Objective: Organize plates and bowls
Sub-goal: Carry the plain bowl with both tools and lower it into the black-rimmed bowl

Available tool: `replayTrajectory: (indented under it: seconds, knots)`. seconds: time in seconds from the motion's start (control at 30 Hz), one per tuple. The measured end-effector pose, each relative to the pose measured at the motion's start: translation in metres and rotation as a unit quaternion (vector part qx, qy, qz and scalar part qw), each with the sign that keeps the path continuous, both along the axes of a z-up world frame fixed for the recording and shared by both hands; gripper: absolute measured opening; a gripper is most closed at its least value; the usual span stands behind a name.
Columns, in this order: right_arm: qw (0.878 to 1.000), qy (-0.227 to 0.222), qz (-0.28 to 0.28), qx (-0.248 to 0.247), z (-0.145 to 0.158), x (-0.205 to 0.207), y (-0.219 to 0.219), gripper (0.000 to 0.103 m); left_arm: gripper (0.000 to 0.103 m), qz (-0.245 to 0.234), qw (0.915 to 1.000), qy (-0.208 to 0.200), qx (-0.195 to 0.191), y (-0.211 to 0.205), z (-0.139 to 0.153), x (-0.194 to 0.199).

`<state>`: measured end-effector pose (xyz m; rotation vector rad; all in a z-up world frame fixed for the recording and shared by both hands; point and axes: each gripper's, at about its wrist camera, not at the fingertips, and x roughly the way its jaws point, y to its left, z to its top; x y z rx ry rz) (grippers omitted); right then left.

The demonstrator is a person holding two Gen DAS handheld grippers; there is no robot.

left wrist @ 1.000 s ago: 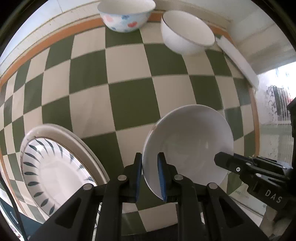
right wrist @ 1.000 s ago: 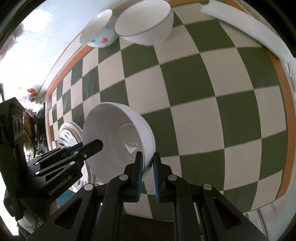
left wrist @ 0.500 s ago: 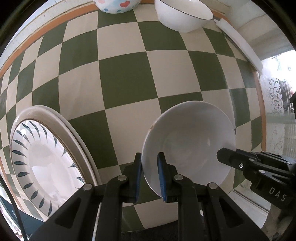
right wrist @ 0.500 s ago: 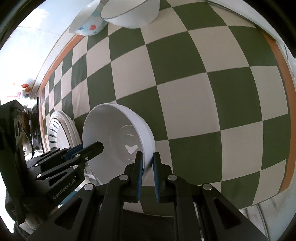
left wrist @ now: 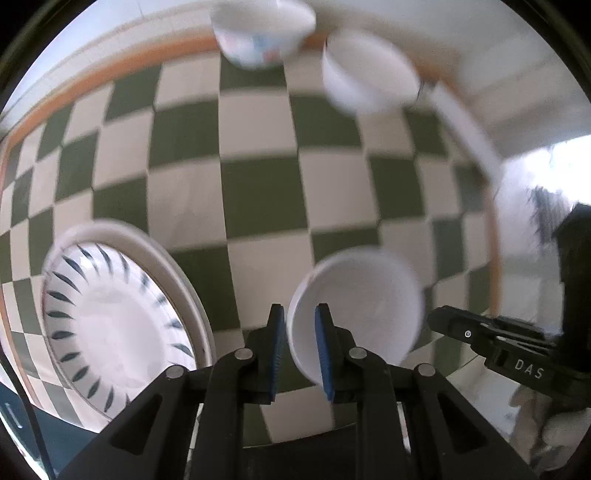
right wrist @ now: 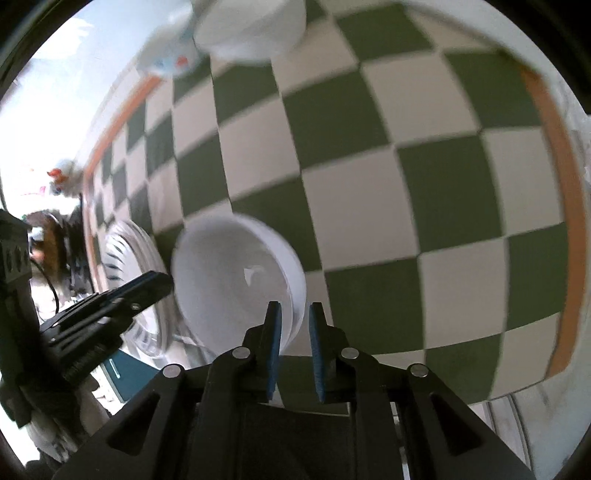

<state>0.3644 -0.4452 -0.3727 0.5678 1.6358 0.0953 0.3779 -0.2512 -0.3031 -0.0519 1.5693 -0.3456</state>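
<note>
A plain white ceramic bowl (left wrist: pixel 356 306) is held above the green-and-white checkered tabletop (left wrist: pixel 258 192), near its front edge; its rim is pinched by the left gripper (left wrist: pixel 299 347) and, opposite, by the right gripper (right wrist: pixel 294 339). Beside it, a white plate with dark blue petal marks (left wrist: pixel 110 325) is seen.

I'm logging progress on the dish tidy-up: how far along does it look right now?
Done: the patterned plate sits nested on a larger plate.
In hand: the plain white bowl is gripped at opposite rims by the left gripper and right gripper.
Left: the floral bowl and the other white bowl stand separately at the checkered tablecloth's far edge.
</note>
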Motion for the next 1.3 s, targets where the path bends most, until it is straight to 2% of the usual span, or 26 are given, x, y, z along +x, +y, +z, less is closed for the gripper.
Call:
replayTrajectory:
  seconds: [0.03,0.1,0.13,0.23,0.33,0.53,0.73,0.8,0.83,0.87,0.9,0.93,1.03,1.3]
  knots:
    - [1.0,-0.013,-0.008,0.001,0.01,0.005,-0.006,0.027,0.025,0.009,0.9999,-0.008,-0.005,0.001,0.009,0.009]
    - [0.999,-0.034,-0.016,0.003,0.026,0.017,-0.016,0.051,0.033,0.024,0.9994,-0.021,-0.016,-0.002,0.024,0.029]
    - [0.998,-0.054,-0.019,0.01,0.036,0.029,-0.022,0.056,0.037,0.029,0.999,-0.028,-0.019,-0.006,0.028,0.044]
    - [0.996,-0.081,-0.022,0.0,0.046,0.062,-0.036,0.057,0.038,0.034,0.9986,-0.036,-0.016,-0.019,0.026,0.086]
    - [0.995,-0.095,-0.022,-0.011,0.042,0.103,-0.048,0.057,0.039,0.032,0.999,-0.027,-0.013,-0.035,0.013,0.126]
    - [0.996,-0.086,-0.015,-0.001,0.006,0.18,-0.062,0.058,0.038,0.025,0.9997,0.001,0.003,-0.061,-0.02,0.177]
    - [0.998,-0.052,-0.031,0.006,-0.035,0.214,-0.072,0.058,0.038,0.009,0.9998,0.018,0.008,-0.08,-0.043,0.197]
    - [0.998,-0.051,-0.033,0.002,-0.043,0.22,-0.072,0.052,0.029,0.005,0.9999,0.01,0.007,-0.083,-0.044,0.199]
    - [0.998,-0.053,-0.033,-0.002,-0.046,0.223,-0.071,0.04,0.025,0.005,0.9999,0.007,0.014,-0.084,-0.044,0.199]
    - [0.998,-0.052,-0.034,-0.003,-0.047,0.224,-0.07,0.033,0.023,0.003,0.9998,0.005,0.019,-0.084,-0.045,0.2]
    - [0.998,-0.05,-0.033,-0.003,-0.049,0.226,-0.068,0.019,0.02,0.002,0.9998,0.003,0.021,-0.084,-0.046,0.2]
    - [0.998,-0.049,-0.033,-0.005,-0.051,0.228,-0.069,0.013,0.017,0.002,0.9997,-0.001,0.024,-0.084,-0.046,0.201]
    - [0.998,-0.055,-0.03,-0.025,-0.051,0.228,-0.065,0.012,0.015,0.005,0.9998,0.0,0.018,-0.079,-0.047,0.203]
    - [0.998,-0.054,-0.019,-0.04,-0.045,0.222,-0.054,0.011,0.015,-0.007,0.9996,-0.016,0.02,-0.077,-0.035,0.193]
